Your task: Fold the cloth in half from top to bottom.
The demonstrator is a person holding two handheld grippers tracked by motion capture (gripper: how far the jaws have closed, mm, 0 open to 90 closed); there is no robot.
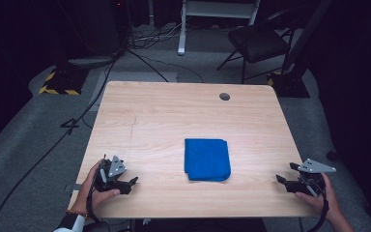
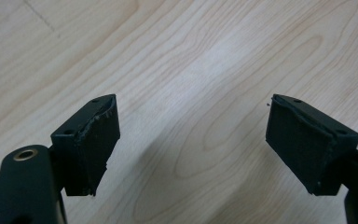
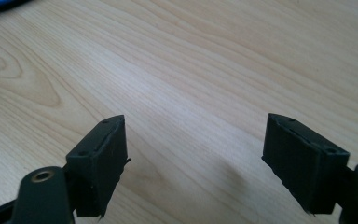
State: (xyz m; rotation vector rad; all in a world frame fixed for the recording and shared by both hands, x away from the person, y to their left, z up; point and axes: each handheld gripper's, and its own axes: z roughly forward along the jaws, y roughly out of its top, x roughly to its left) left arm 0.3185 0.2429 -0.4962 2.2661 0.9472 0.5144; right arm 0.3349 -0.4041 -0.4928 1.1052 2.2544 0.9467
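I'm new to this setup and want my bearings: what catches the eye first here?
A folded blue cloth lies right of centre on the pale wooden table. At the near edge, the left hand-held gripper and right hand-held gripper flank it, both open and empty.

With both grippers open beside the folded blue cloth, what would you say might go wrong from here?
1. The folded blue cloth lies flat on the smooth light wooden table, so it may slide or unfold when pinched.
2. The left gripper and right gripper sit far apart, so uneven grips might bunch it.
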